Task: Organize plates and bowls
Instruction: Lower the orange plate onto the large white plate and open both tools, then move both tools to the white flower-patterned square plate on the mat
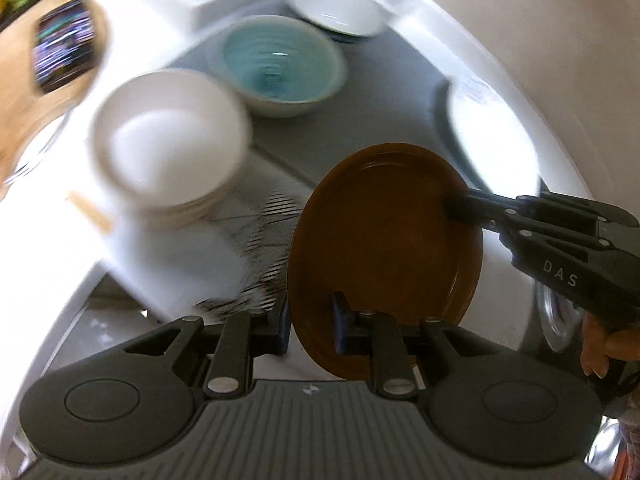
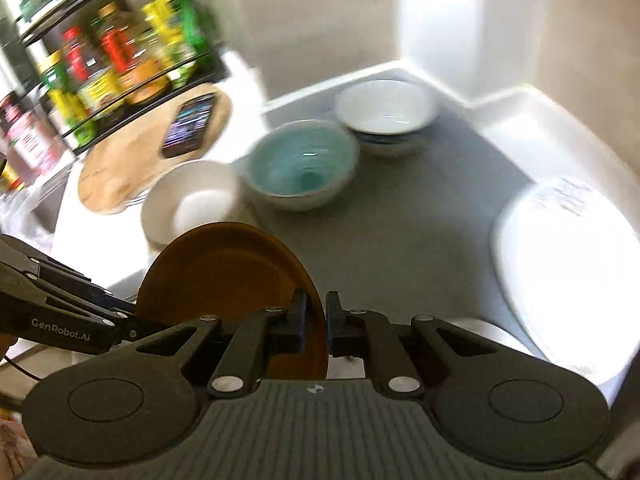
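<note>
A brown plate (image 1: pixel 384 256) is gripped on edge by both tongs, clear of the grey mat (image 2: pixel 420 208): the left gripper (image 1: pixel 310 326) is clamped on its near rim, the right gripper (image 2: pixel 316 322) on another part. Beyond, seemingly on the mat, a teal bowl (image 2: pixel 302 164) and white bowls (image 2: pixel 386 114) are seen.

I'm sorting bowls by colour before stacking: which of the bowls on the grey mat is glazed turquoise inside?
The middle bowl, between the plain white bowl near the wooden board and the white bowl stacked on others in the corner. Only it has a blue-green ringed interior.
</note>
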### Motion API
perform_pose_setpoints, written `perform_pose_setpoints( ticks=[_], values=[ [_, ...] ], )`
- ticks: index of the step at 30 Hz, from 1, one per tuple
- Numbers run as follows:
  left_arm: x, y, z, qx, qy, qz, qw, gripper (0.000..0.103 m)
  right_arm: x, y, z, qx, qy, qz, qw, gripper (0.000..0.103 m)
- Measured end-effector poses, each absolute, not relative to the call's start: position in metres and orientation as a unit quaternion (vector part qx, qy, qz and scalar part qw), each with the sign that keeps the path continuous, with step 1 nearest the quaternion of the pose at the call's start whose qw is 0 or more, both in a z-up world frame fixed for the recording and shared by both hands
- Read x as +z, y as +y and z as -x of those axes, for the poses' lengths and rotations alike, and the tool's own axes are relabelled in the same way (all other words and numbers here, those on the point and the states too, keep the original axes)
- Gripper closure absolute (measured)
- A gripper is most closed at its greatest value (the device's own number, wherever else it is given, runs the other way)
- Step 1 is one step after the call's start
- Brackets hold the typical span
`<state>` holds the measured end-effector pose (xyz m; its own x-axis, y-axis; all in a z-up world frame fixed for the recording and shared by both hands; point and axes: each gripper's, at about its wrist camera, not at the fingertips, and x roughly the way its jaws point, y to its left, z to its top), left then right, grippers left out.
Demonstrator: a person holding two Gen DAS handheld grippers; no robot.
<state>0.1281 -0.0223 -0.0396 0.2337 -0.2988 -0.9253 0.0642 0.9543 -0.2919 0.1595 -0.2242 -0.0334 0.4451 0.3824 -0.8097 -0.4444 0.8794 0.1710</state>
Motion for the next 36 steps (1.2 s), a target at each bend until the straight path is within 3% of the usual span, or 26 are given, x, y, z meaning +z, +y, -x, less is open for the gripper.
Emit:
perform_pose_setpoints(
  ticks=[13, 26, 27, 29, 30, 31, 32, 36],
  values=[
    [-0.079, -0.154, -0.167, -0.257, 0.636, -0.009, 0.728, 0.08, -0.063, -0.341, -0.128, 0.064, 0.511, -0.031, 0.857, 0.092],
    [-0.092, -0.184, -0.162, -0.277, 0.619, -0.071, 0.732, 0.079, -0.097, -0.363, -0.126, 0.032, 0.527, -0.045, 0.848, 0.09],
    [-0.09, -0.185, -0.161, -0.272, 0.612, -0.075, 0.739, 0.076, -0.096, -0.361, -0.127, 0.029, 0.526, -0.042, 0.849, 0.089],
    [-0.084, -0.185, -0.159, -0.265, 0.598, -0.076, 0.752, 0.042, -0.096, -0.358, -0.127, 0.019, 0.525, -0.025, 0.85, 0.066],
    [-0.08, -0.185, -0.158, -0.27, 0.593, -0.069, 0.755, 0.034, -0.095, -0.357, -0.127, 0.011, 0.522, -0.017, 0.852, 0.045],
    [-0.076, -0.184, -0.157, -0.274, 0.586, -0.066, 0.759, 0.017, -0.093, -0.355, -0.125, 0.004, 0.515, -0.008, 0.857, 0.032],
    [-0.071, -0.185, -0.155, -0.267, 0.576, -0.076, 0.769, 0.003, -0.089, -0.353, -0.124, 0.0, 0.506, 0.001, 0.863, 0.028],
    [-0.058, -0.187, -0.152, -0.241, 0.535, -0.11, 0.802, 0.0, -0.078, -0.348, -0.118, -0.003, 0.485, 0.014, 0.874, 0.022]
  ],
)
